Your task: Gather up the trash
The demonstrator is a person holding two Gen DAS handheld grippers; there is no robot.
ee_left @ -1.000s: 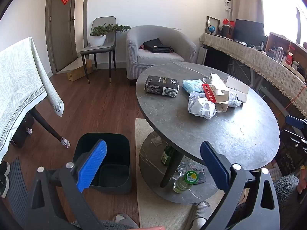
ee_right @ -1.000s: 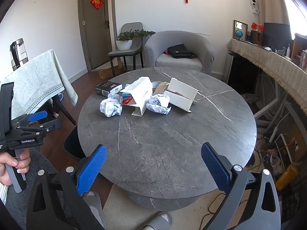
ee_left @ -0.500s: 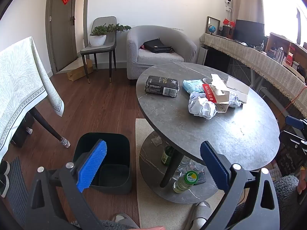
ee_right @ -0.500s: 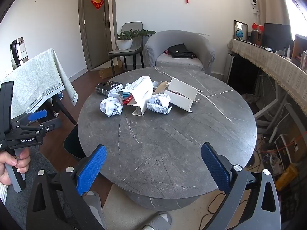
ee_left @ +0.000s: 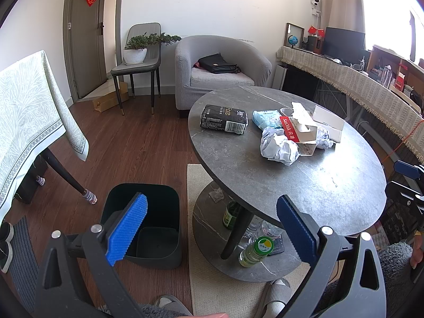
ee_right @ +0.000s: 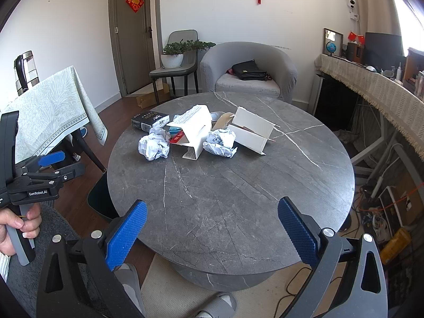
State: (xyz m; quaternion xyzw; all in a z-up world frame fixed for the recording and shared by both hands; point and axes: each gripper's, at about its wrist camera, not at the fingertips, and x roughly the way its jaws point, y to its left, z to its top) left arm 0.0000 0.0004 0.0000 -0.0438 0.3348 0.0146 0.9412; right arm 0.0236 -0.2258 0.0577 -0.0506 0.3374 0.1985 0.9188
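Nothing had changed; collecting had not started.
Both the left tongs (ee_left: pixel 210 228) and the right tongs (ee_right: pixel 212 230) stayed spread and empty, the crumpled paper (ee_right: pixel 153 147) far ahead, the bin (ee_left: pixel 148 228) below the left pair.

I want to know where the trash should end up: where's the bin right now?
In the left wrist view the black bin stands open on the wood floor, left of the round table, beside the rug's edge.

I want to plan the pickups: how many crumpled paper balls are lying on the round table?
2. One paper ball lies left of the open white box; the other paper ball lies right of it. More may be hidden behind the boxes.
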